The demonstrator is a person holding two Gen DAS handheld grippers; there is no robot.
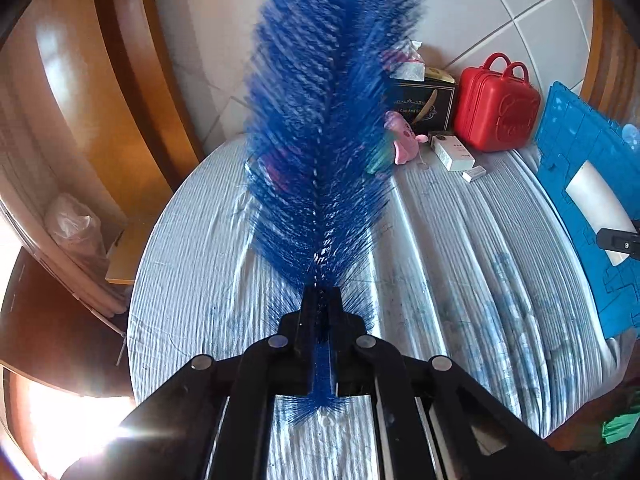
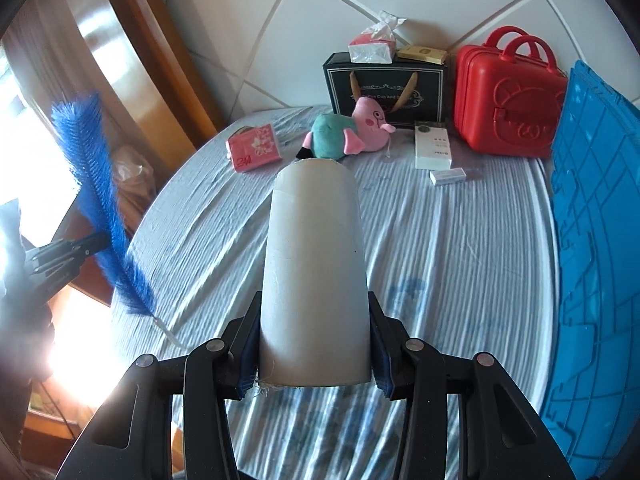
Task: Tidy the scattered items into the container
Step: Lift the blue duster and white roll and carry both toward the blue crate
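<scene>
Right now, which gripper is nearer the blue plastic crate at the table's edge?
Right. The right gripper, shut on the grey tube, sits beside the blue plastic crate. The left gripper, clamping the blue bristle brush, is at the far side.

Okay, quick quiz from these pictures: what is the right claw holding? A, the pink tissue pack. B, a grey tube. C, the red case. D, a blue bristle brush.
B: the right claw is shut on the sides of a grey tube, while the blue brush sits in the left claw, and the red case and pink tissue pack rest on the striped cloth.
</scene>
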